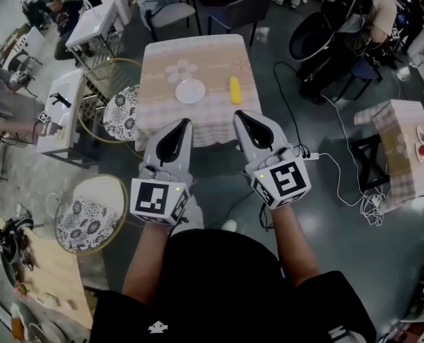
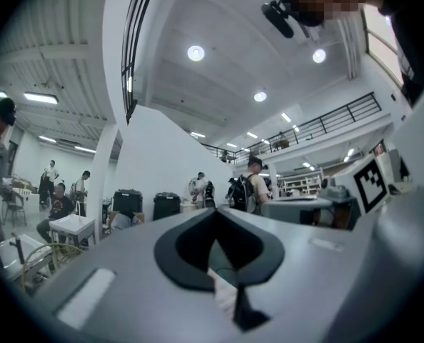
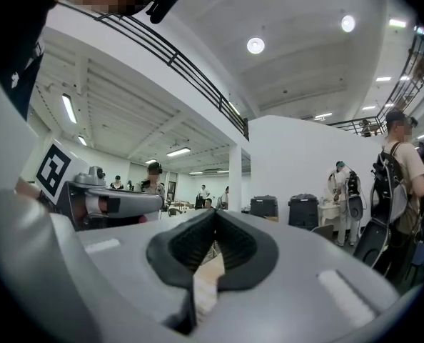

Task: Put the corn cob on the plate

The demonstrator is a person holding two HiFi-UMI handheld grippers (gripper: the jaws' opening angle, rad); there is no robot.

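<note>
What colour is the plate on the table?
White; the plate shows best in the head view.

The corn cob [image 1: 235,90] lies on the table [image 1: 162,63], just right of the plate [image 1: 190,91].

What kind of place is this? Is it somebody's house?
Probably not. It looks like a big lab or workshop hall. Scattered tables stand on bare floor, a railed balcony runs overhead, and a person wears backpack gear.

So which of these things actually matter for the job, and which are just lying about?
Job: corn cob, white plate, left gripper, right gripper.
Lying about: patterned chair, grey chair, small side table.
</note>
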